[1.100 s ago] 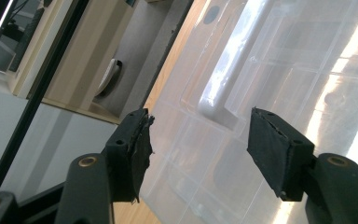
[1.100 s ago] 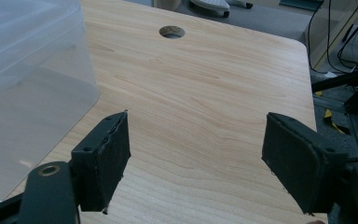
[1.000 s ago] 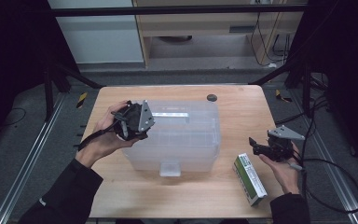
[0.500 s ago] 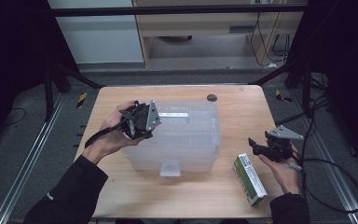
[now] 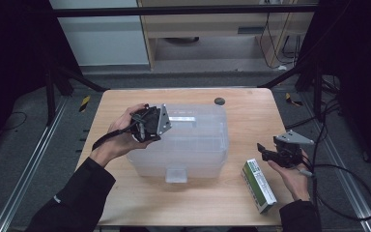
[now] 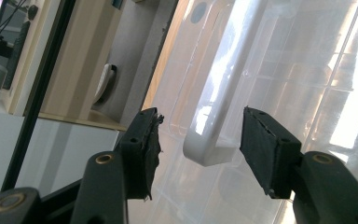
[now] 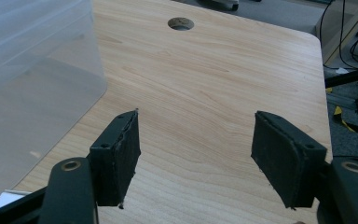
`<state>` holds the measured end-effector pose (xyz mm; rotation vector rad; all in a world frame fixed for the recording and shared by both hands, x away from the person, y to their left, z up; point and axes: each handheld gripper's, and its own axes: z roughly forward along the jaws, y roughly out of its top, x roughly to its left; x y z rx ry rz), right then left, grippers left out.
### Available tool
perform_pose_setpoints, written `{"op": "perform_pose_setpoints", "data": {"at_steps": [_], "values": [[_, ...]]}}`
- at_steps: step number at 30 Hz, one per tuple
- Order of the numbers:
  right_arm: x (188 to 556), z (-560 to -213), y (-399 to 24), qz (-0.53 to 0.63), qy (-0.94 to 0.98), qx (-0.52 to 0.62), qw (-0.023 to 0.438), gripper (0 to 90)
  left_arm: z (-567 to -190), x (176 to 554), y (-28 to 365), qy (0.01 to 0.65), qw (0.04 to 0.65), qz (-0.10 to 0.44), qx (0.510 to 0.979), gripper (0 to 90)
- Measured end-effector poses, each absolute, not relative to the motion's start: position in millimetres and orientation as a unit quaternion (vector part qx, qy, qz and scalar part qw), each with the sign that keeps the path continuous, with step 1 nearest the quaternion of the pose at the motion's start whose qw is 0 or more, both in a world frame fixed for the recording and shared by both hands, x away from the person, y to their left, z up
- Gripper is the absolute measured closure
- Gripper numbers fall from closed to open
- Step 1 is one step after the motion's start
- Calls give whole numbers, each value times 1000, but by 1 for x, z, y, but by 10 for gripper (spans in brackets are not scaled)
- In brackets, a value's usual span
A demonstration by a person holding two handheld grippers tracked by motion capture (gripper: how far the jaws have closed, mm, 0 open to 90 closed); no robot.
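A clear, lidded, box-shaped plastic storage bin (image 5: 183,142) sits at the centre of the light wooden table (image 5: 241,203). Its translucent walls show faint ribbing, a small latch tab projects from the near side, and a white bar handle (image 5: 181,118) lies on the lid.

The left gripper (image 5: 150,123) is held over the bin's left rear corner. In the left gripper view its black jaws stand apart, one on each side of the end of the white handle (image 6: 219,116), without pressing on it; whether either pad (image 6: 265,149) touches the handle cannot be made out. The bin's contents are not discernible through the glare on the lid (image 6: 307,70).

The right gripper (image 5: 270,155) is held above the table's right edge, near a green-and-white rectangular carton (image 5: 258,186) that lies flat just right of the bin. The right gripper view shows its jaws wide apart over bare wood, a corner of the bin (image 7: 32,70) at left and a round hole (image 7: 181,23) in the tabletop beyond. The high view shows the same hole (image 5: 219,101) behind the bin. The carton's print is too small to read.
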<state>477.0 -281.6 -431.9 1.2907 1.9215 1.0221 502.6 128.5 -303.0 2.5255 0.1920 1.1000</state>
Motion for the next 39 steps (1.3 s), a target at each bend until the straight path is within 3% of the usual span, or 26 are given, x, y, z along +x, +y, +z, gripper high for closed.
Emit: {"op": "perform_pose_setpoints", "data": {"at_steps": [39], "values": [[477,-432,-281,383,730,483,296,363,-306,512,113,31,135,395,908,681]]}}
